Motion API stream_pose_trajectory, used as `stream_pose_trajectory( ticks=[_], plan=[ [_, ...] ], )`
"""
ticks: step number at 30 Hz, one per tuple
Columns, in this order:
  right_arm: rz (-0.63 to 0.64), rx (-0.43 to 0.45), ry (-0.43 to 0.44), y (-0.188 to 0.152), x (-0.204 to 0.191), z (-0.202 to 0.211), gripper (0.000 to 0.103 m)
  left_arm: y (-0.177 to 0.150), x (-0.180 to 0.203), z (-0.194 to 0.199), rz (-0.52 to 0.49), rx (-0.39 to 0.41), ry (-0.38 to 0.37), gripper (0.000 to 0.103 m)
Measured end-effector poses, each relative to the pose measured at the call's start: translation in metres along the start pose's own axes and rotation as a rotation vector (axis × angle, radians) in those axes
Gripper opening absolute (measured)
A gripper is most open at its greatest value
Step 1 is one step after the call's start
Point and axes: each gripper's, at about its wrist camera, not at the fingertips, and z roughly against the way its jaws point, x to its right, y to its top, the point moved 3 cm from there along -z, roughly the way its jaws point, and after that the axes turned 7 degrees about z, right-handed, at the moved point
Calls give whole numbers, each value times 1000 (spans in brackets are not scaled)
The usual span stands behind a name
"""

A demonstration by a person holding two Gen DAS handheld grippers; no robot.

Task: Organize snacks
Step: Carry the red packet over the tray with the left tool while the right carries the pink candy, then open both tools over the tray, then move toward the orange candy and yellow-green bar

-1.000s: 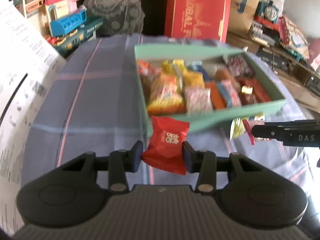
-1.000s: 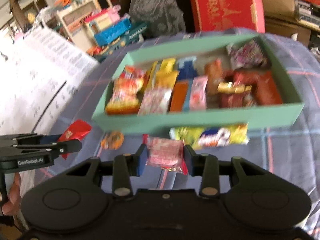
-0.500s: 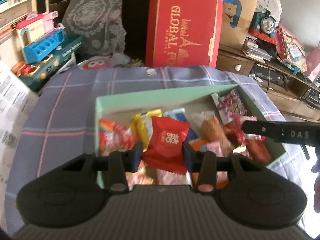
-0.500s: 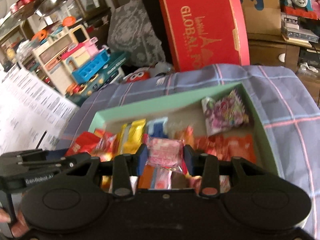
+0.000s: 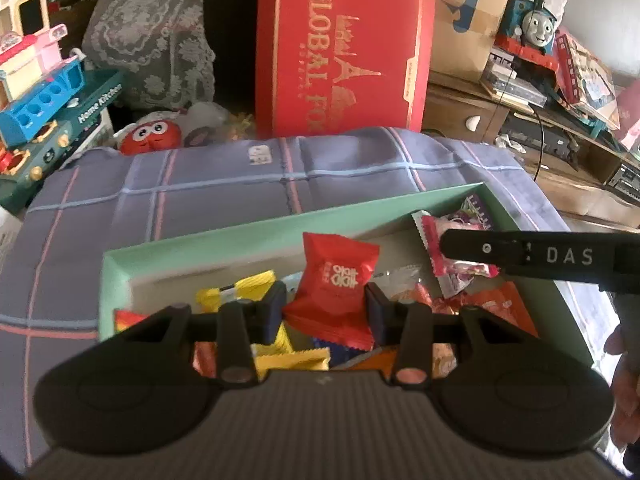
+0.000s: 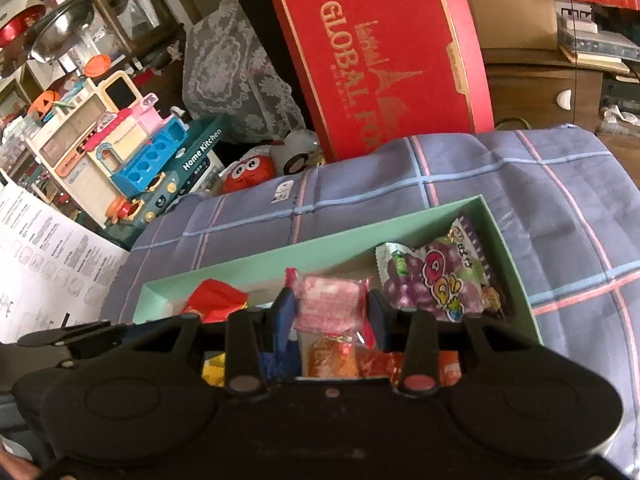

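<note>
Both grippers are now hanging over the green box (image 5: 248, 232), having come up from the cloth in front of it where they were a second ago. Left gripper (image 5: 325, 312) is pinching a red snack packet (image 5: 336, 284) between its pads, the packet standing nearly upright over the box's middle. Right gripper (image 6: 331, 316) is squeezing a pink candy packet (image 6: 330, 300) in the same way; in the left view its dark finger marked DAS (image 5: 540, 258) is reaching in from 3 o'clock with the pink packet at its tip. Beneath the claws, yellow, orange and blue wrappers are lying packed in the box. At 1 o'clock from the right claw, a purple grape-print bag (image 6: 436, 276) is leaning in the box's far corner. Out beyond, a plaid blue cloth (image 5: 180, 192) is covering the table. At 12 o'clock past the cloth edge, a red GLOBAL box (image 6: 384, 56) is standing upright, and a toy kitchen set (image 6: 120, 152) is sitting at 10 o'clock.
</note>
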Motion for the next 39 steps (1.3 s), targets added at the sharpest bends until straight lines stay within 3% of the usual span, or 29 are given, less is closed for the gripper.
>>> stream_pose_trajectory(
  ticks=[5, 6, 7, 8, 9, 10, 17, 39],
  plan=[
    [-20, 2, 6, 4, 4, -13, 42, 4, 4, -16, -6, -3, 19, 44],
    [-22, 3, 10, 3, 3, -14, 44, 4, 3, -17, -7, 4, 35, 52],
    [-24, 6, 6, 3, 2, -15, 51, 4, 2, -18, -7, 9, 59, 73],
    [-25, 12, 2, 3, 2, -15, 67, 4, 1, -18, -4, 9, 79, 85],
    [-26, 19, -4, 3, 2, -15, 76, 3, -1, -17, -2, 20, 97, 97],
    [-28, 27, -14, 3, 2, -14, 89, 3, -1, -14, -5, 33, 105, 99],
    [-34, 42, -35, -4, -1, 0, 103, -5, -6, -2, 7, 16, 96, 99],
    [10, 72, 2, -41, -33, 99, 103, -53, 9, 100, 12, 61, 72, 103]
  ],
)
